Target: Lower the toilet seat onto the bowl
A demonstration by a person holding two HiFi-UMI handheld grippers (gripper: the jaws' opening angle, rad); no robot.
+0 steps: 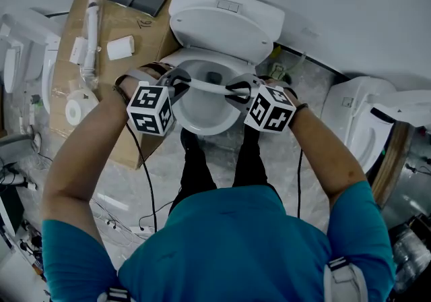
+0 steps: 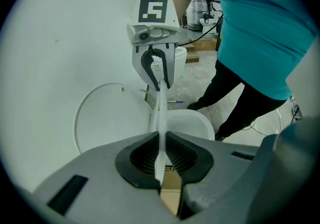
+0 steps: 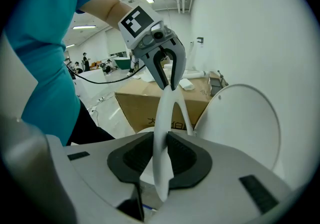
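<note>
The white toilet seat (image 1: pixel 209 86) is held edge-up above the bowl (image 1: pixel 202 118), spanning between both grippers. My left gripper (image 1: pixel 180 83) is shut on its left end and my right gripper (image 1: pixel 237 89) is shut on its right end. In the left gripper view the thin seat (image 2: pixel 161 110) runs from my left gripper (image 2: pixel 161 143) to the right gripper (image 2: pixel 156 63) opposite. The right gripper view shows the seat (image 3: pixel 165 113) pinched in my right gripper (image 3: pixel 161 148), with the left gripper (image 3: pixel 162 63) at the far end. The lid (image 1: pixel 219 27) stands raised against the tank (image 1: pixel 232 5).
A flat cardboard box (image 1: pixel 121 24) with a white pipe (image 1: pixel 89 31) and small parts lies left of the toilet. Other toilets stand at the right (image 1: pixel 363 118) and far left (image 1: pixel 20 58). Cables (image 1: pixel 145 179) trail on the floor beside the person's legs (image 1: pixel 195 166).
</note>
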